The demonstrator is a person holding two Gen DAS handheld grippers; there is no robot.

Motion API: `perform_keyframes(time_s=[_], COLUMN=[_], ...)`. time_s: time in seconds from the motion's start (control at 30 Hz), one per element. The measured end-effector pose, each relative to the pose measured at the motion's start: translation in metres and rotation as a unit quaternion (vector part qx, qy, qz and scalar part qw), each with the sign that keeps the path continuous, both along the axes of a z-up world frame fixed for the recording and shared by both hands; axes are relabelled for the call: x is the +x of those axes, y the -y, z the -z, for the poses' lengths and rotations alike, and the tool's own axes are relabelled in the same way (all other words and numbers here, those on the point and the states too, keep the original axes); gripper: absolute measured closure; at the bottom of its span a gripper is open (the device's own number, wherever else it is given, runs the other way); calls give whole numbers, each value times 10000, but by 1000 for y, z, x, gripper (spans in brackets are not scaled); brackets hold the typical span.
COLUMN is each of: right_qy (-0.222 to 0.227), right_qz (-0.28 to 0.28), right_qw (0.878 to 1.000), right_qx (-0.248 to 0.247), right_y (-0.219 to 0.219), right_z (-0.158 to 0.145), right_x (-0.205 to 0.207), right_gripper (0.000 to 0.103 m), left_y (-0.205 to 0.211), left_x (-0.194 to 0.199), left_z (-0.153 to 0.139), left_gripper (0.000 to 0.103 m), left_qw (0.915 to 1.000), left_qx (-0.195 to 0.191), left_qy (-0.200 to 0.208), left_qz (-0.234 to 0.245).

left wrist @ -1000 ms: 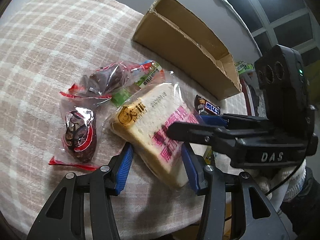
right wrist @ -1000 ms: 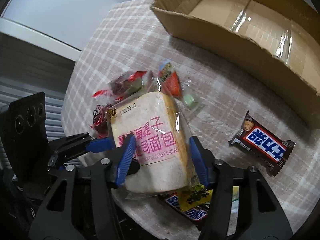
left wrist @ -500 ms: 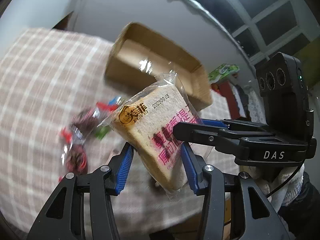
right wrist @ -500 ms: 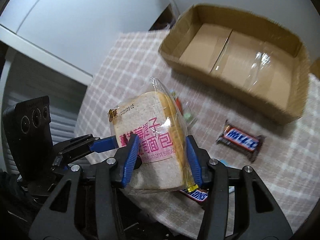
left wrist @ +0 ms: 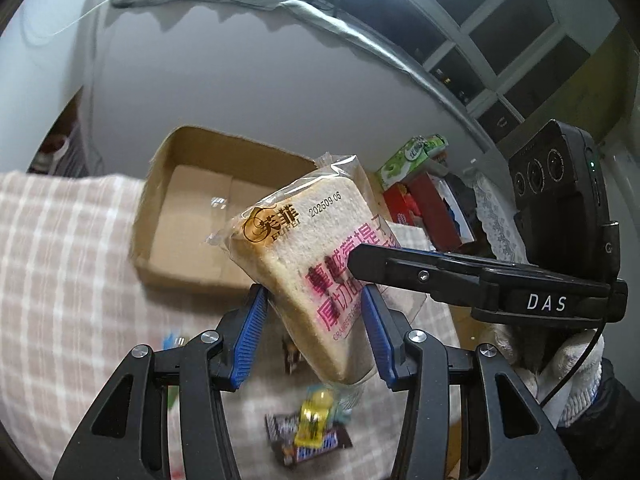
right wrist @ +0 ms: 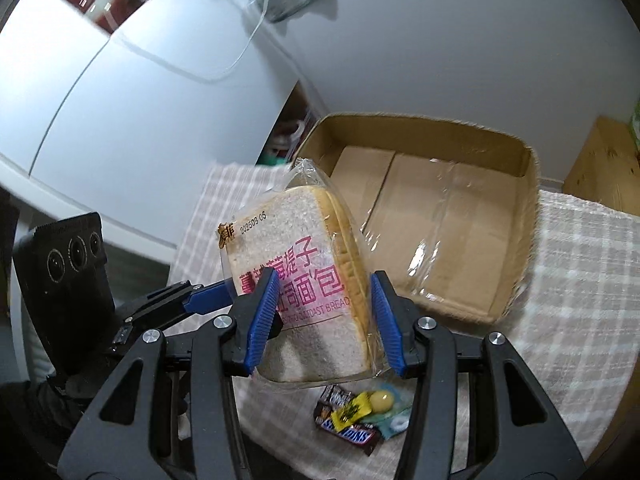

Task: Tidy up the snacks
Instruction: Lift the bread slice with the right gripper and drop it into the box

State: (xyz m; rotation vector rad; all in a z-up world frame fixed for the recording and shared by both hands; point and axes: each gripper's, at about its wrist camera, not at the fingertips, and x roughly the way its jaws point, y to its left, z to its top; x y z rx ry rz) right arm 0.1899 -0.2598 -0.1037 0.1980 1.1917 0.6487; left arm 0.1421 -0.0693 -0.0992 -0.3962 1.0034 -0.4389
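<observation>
Two tools, left tool [left wrist: 312, 334] and right tool [right wrist: 324, 320], clamp bagged bread [right wrist: 296, 280] above checked tablecloth [right wrist: 580, 280], grey wall [right wrist: 440, 40] behind.

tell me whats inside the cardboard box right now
Nothing can be seen inside the box: only its bare floor with glossy clear tape along the seam. The bread, held up by both grippers, hides the near left corner, so that spot can't be checked.
</observation>
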Motion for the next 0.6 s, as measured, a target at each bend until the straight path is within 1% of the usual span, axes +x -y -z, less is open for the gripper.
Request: perform_keyframes(time_s=[0.17, 0.47, 0.53, 0.6], right_qy=[-27, -82, -83, -86], right_qz=[304, 553, 580, 596], right_qw=[9995, 9984, 9982, 9978], right_qx=[6, -106, -154, -260], right_y=[14, 25, 26, 24], right_z=[6, 17, 20, 23], right_x=[22, 48, 53, 57], right_gripper=[53, 53, 53, 53], left_y=[14, 30, 32, 34], left_x=[22, 53, 57, 62], left_z=[4, 12, 15, 21], left_gripper=[57, 57, 57, 57], left_qw=[9998, 9992, 9991, 9986], left_qx=[83, 183, 238, 384], left_qy=[-33, -168, -187, -220], left_qz=[177, 301, 313, 293])
